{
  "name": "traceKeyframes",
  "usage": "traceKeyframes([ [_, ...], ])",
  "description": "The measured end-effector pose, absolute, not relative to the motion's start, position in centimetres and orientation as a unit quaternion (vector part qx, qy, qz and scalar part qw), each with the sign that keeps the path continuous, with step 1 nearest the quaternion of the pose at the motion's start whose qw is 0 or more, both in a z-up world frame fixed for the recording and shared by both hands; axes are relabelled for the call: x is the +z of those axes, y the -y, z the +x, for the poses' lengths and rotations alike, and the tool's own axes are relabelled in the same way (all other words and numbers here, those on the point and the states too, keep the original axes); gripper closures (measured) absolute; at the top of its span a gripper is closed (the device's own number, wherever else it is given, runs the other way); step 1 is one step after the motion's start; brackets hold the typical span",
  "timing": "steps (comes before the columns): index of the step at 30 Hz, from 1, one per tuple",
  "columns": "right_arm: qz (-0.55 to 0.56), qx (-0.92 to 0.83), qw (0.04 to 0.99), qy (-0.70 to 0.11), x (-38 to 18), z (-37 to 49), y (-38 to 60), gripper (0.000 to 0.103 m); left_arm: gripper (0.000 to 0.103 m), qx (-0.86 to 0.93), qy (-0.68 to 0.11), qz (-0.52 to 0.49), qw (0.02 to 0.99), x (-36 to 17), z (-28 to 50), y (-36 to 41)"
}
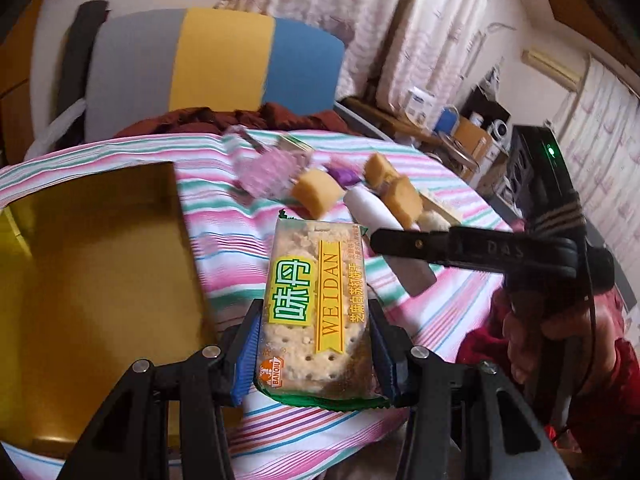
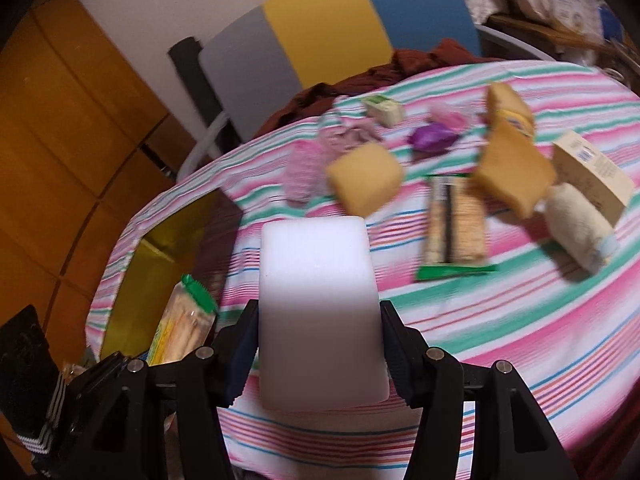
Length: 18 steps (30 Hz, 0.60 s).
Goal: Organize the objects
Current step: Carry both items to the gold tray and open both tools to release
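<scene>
1. Cracker packet (image 1: 314,312), labelled WEIDAN, is clamped between the left hand-held gripper (image 1: 316,344) pads, above the striped desk (image 1: 224,264) just right of the yellow box (image 1: 100,280).
2. White foam block (image 2: 318,312) is clamped in the right hand-held gripper (image 2: 320,356), also just right of the yellow box.
3. A second cracker packet (image 2: 454,226), sponge cakes (image 2: 366,178) and a rolled towel (image 2: 580,232) lie farther right of the box.

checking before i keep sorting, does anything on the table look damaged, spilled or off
Nothing looks damaged or spilled. The left gripper holds an intact cracker packet, the right gripper a clean white foam block. The snacks on the striped tablecloth just lie scattered, unsorted.
</scene>
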State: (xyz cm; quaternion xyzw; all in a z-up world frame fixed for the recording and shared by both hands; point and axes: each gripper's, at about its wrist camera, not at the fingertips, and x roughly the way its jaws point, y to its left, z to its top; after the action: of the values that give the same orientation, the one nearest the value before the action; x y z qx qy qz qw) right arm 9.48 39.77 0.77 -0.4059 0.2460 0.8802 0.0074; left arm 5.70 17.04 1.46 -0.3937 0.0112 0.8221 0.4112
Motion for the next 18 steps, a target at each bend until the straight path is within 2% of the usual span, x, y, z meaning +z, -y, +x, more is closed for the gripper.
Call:
traceKeyframes([
  [9, -0.405, 0.888, -0.067, -0.209, 3.2, 5.9, -31.3, 0.045, 0.054, 0.862, 0.015, -0.388, 0.326, 2.0, 2.4, -9.4],
  [18, -0.434, 0.882, -0.107, -0.149, 2.4, 1.5, -22.4, 0.045, 0.054, 0.875, 0.020, -0.431, 0.221, -0.8, -1.9, -3.1],
])
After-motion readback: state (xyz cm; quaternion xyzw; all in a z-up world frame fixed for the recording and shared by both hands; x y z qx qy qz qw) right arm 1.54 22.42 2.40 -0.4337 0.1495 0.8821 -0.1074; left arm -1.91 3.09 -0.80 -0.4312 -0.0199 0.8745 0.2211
